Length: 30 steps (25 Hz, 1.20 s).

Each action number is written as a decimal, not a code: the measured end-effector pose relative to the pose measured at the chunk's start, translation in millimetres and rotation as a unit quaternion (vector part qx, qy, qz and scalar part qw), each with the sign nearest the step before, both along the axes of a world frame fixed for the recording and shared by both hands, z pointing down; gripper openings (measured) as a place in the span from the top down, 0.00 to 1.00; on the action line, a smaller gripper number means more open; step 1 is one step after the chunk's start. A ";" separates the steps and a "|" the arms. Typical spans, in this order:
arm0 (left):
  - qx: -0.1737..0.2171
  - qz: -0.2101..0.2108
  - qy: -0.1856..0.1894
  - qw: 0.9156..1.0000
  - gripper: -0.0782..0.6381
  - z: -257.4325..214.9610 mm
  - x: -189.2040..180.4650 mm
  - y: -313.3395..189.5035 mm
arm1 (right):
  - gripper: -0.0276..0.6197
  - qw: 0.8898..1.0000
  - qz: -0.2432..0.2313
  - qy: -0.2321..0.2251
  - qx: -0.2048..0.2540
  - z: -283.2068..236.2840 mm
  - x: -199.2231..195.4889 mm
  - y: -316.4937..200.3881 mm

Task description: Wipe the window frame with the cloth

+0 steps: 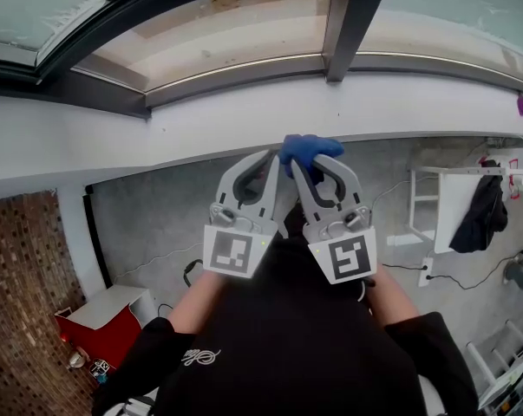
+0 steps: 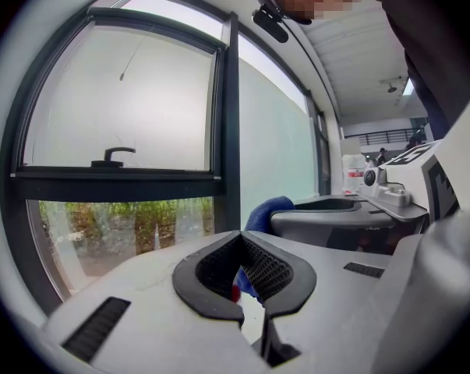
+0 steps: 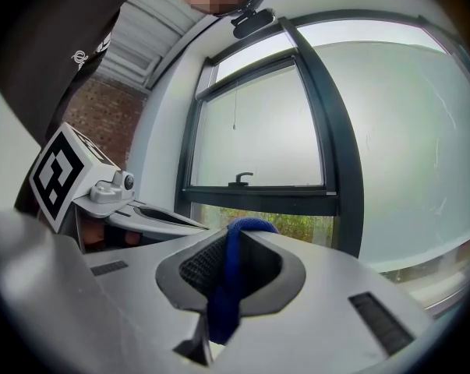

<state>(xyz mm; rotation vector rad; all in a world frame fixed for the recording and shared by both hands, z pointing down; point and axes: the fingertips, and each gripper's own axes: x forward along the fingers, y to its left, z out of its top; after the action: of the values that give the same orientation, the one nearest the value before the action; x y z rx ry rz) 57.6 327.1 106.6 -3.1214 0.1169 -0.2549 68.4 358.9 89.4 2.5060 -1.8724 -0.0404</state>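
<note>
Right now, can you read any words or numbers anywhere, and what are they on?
No word or number here can be read.
Black sweatshirt: a small pale curly logo, too small to read.
Left marker cube and right marker cube: black-and-white square patterns, not letters.
Blue cloth: no print shows.

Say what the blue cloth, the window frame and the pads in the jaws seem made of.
Blue cloth: soft fuzzy fabric, likely microfibre; it folds limply. Window frame: dark, smooth, matt bars, probably painted metal, possibly plastic. Pads: black ridged rubber or plastic, by the fine grid texture.
</note>
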 end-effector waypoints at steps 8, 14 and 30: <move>-0.004 -0.039 -0.009 0.999 0.88 -1.8 -13.2 -16.6 | 0.92 0.999 -0.032 -0.014 -0.002 -2.1 -7.6 -14.3; -0.002 -0.089 -0.012 0.996 0.88 -7.8 -25.6 -39.2 | 0.92 0.997 -0.070 -0.016 -0.006 -5.5 -12.6 -32.5; -0.021 -0.199 0.006 0.980 0.88 -7.8 -121.1 -148.4 | 0.92 0.986 -0.166 0.009 -0.023 -13.8 -88.2 -151.5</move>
<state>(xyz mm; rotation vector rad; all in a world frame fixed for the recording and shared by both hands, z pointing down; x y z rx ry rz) -63.5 178.7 98.8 -3.1113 0.7497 -0.2423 -19.8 207.3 75.7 2.1295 -2.2321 -0.0208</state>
